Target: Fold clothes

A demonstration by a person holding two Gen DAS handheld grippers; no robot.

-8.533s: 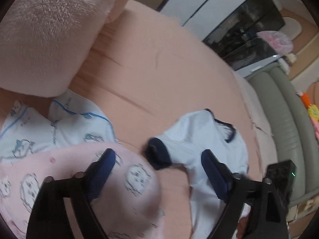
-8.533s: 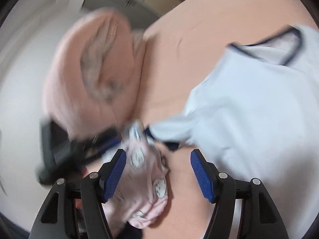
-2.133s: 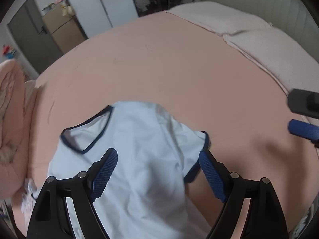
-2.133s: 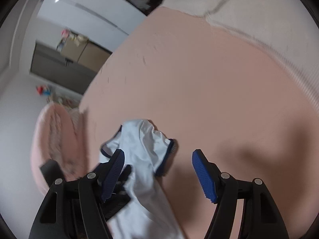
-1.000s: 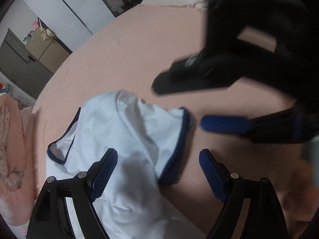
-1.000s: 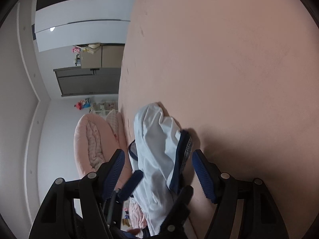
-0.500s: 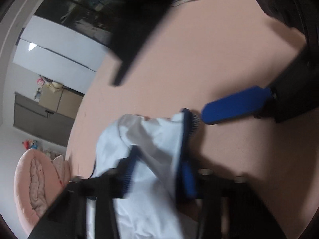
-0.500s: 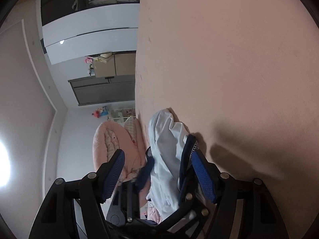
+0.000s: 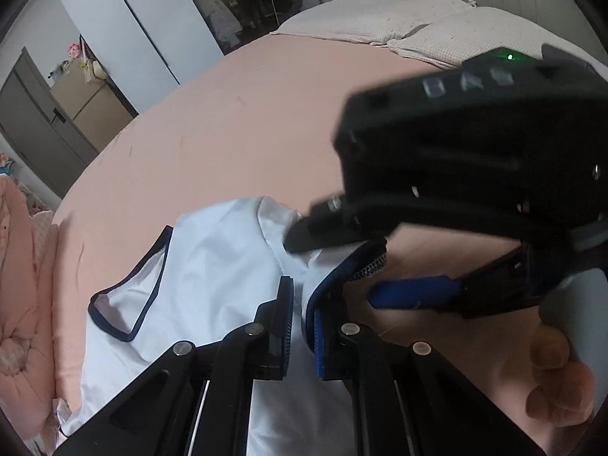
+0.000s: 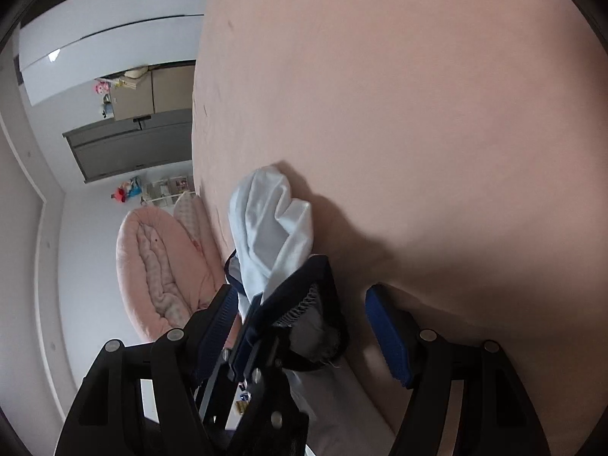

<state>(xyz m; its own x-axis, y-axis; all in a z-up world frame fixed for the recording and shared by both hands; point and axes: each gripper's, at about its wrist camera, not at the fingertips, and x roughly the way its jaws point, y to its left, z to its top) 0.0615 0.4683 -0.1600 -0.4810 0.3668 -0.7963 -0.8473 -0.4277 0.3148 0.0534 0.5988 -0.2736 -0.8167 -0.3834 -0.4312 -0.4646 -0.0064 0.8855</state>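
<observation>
Left wrist view gives me the clearest read: the white T-shirt (image 9: 212, 266) with navy trim lies crumpled on the pink bed sheet (image 9: 235, 140), neckline open toward the left, one sleeve bunched up just ahead of my left gripper (image 9: 302, 315). That gripper's blue pads are drawn narrow and pinch the fabric beside the navy sleeve cuff (image 9: 364, 262). My right gripper (image 9: 342, 262) reaches in from the right, one finger above the sleeve and the blue pad below it, parted wide with nothing clamped.

From the right wrist camera I see the same thing from the other side: the right gripper (image 10: 304, 326) spread wide, and between its fingers the left gripper (image 10: 266, 326) pinching the dark cuff, the pale cloth rising in a loose peak above it.

I judge the fold barely begun. The shirt is not yet flat, no edge is laid over another, and the sleeve is only gathered. What remains, as I read it, is spreading the garment, then bringing sleeves and hem in.

Around it, the sheet is smooth and mostly bare. A fluffy pink blanket (image 10: 163, 273) is heaped at the bed's edge, pale pillows (image 9: 399, 26) sit at the far end, and beyond stand a white wardrobe (image 9: 144, 30) and a grey door (image 10: 133, 148).
</observation>
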